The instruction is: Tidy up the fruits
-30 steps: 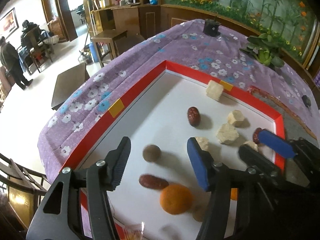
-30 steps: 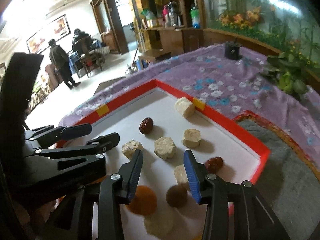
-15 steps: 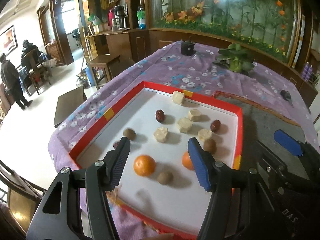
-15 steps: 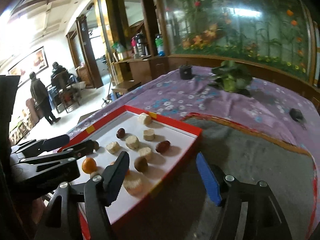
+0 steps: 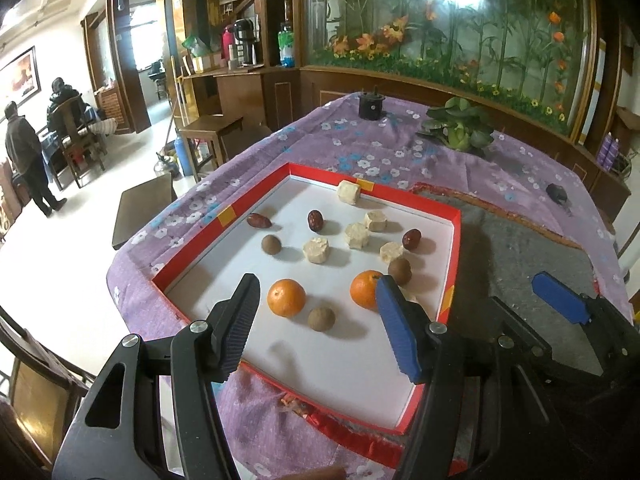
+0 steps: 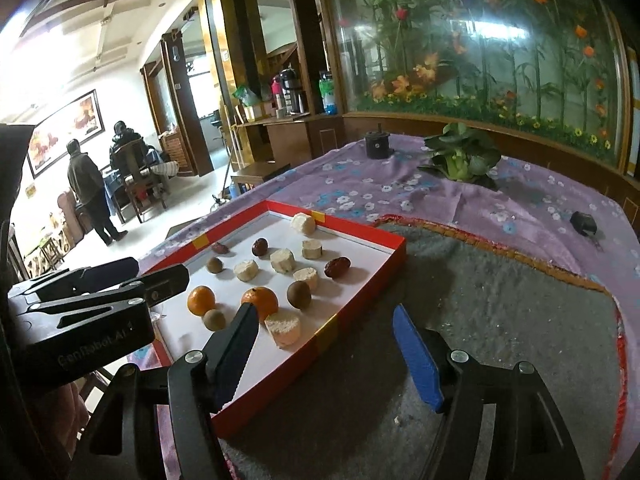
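A red-rimmed white tray (image 5: 224, 236) (image 6: 360, 280) holds two oranges (image 5: 286, 297) (image 6: 201, 300), three brown round fruits (image 5: 321, 318), three dark red dates (image 5: 315, 220) (image 6: 337, 267) and several pale cake-like pieces (image 5: 316, 250) (image 6: 282, 260). My left gripper (image 5: 320, 328) is open and empty, held above the tray's near end; it also shows in the right wrist view (image 6: 132, 280). My right gripper (image 6: 324, 348) is open and empty, held above the grey mat beside the tray's right rim.
The tray lies on a purple flowered cloth (image 5: 360, 156) next to a grey mat (image 6: 480, 300). A green plant (image 6: 460, 158), a black cylinder (image 6: 377, 145) and a small dark object (image 6: 583, 223) sit further back. Two people stand far left.
Both grippers have pulled back and up from the tray, so the whole tray now shows. The right gripper has swung right over the grey mat and opened wider. Nothing was taken hold of.
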